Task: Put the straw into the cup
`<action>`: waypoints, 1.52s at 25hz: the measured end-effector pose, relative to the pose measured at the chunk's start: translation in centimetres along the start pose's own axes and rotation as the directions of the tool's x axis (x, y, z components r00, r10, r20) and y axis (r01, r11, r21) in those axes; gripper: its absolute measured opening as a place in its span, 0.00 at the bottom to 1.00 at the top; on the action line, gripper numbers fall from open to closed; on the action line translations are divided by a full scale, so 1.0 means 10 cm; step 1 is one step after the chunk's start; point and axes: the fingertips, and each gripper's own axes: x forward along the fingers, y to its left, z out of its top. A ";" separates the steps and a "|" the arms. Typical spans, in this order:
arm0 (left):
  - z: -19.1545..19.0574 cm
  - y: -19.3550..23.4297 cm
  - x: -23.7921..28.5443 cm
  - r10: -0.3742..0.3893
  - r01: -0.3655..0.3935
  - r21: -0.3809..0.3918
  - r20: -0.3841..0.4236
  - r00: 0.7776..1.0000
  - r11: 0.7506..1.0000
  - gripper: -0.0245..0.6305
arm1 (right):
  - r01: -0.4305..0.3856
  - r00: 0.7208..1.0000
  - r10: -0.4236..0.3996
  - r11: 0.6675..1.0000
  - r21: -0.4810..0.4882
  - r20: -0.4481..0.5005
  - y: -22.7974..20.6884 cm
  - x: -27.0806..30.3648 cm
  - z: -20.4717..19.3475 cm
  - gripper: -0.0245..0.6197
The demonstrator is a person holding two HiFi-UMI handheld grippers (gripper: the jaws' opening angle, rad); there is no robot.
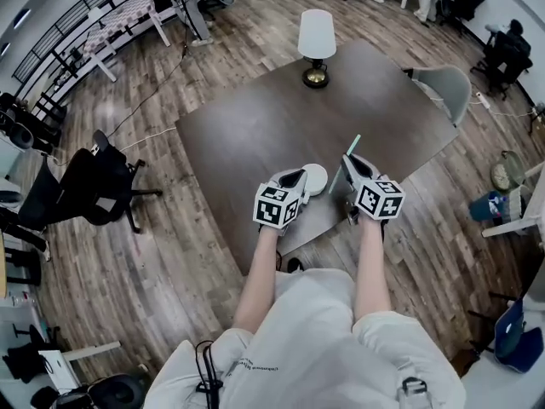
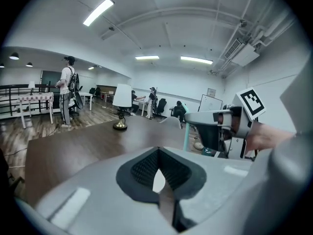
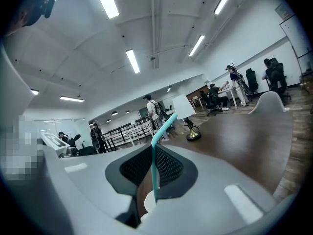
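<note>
Two tongs work at the near edge of the dark wooden surface (image 1: 255, 126) in the head view. The left gripper (image 1: 295, 180) touches the white cup (image 1: 316, 177) from its 9 o'clock side. The right gripper (image 1: 353, 170) stands just beside the cup at 3 o'clock. It carries the teal straw (image 1: 353, 146), whose long axis runs from 1 o'clock down to 7 o'clock, where the lower end comes close to the cup's rim. A table lamp (image 1: 316, 45) stands well apart at 12 o'clock.

In the left gripper view the tongs are narrow, and a white sliver sits between the pads (image 2: 143, 168). I judge this is the cup's wall, so the left hand steadies the cup.

In the right gripper view the tongs press on the straw, which stands upright between them. The cup's white mouth shows directly under the straw's lower end, at 6 o'clock. Whether the tip is already inside the rim I cannot tell. The coming move, as I judge, is a short descent along the straw's own axis by the right hand.
</note>
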 end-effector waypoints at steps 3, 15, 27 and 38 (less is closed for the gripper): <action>-0.06 0.10 -0.02 -0.002 0.003 0.027 -0.029 1.000 1.000 0.04 | 0.039 0.996 -0.039 0.999 0.004 0.074 0.04 0.00 0.13 0.11; -0.23 0.39 0.11 -0.014 0.013 -0.018 -0.058 0.998 1.000 0.04 | 0.041 0.998 -0.041 0.999 0.008 0.042 0.08 0.30 -0.03 0.11; -0.31 0.68 0.28 0.021 -0.027 -0.069 -0.090 0.996 0.997 0.04 | 0.007 0.997 -0.003 0.999 0.053 -0.071 -0.05 0.78 -0.40 0.11; -0.52 0.72 0.23 0.025 -0.038 -0.087 -0.140 0.990 0.995 0.04 | -0.002 0.980 0.004 1.000 0.013 -0.201 -0.01 0.83 -0.96 0.11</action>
